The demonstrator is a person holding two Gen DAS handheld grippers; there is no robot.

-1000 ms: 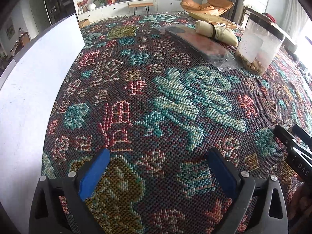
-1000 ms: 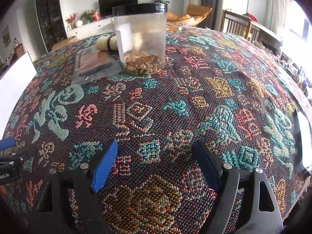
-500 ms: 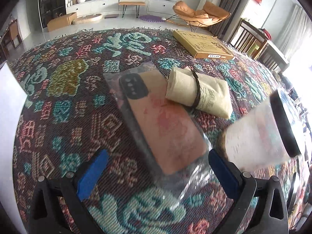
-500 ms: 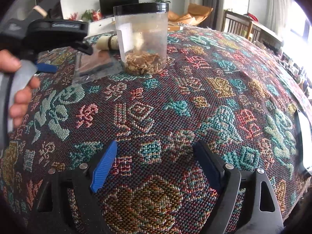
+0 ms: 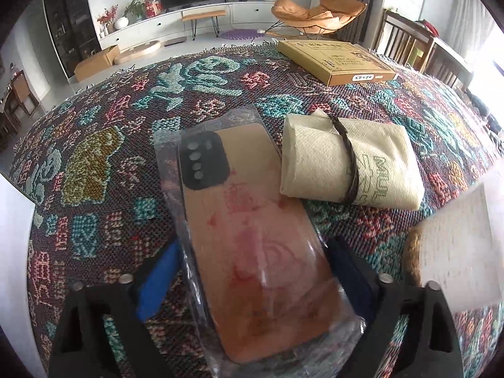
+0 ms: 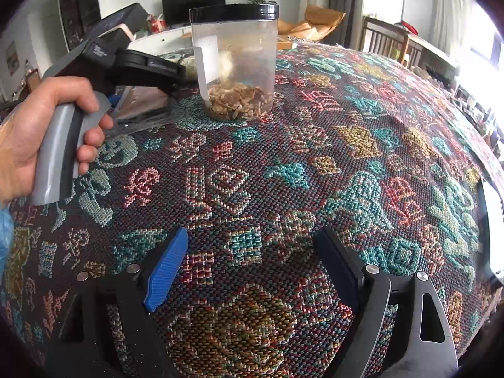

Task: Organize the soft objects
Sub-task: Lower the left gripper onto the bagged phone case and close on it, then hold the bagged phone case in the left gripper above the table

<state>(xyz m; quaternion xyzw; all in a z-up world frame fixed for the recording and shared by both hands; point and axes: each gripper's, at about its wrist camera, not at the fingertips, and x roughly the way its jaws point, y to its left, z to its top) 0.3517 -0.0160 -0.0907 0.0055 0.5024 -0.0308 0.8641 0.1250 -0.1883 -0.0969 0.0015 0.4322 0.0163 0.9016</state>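
A patterned woven cloth [image 5: 104, 163] covers the table; on it lie a bagged phone case [image 5: 252, 239], a paper-towel roll [image 5: 343, 163], a far flat box [image 5: 334, 56] and a clear jar [image 6: 236, 63].

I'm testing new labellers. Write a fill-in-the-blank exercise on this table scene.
1. The phone case lies inside a clear ____ bag.
2. A dark ____ circles the napkin roll.
3. The jar has a ____ lid.
4. Between the pads of the right hand-held gripper lies only the ____.

Missing: plastic; band; black; tablecloth
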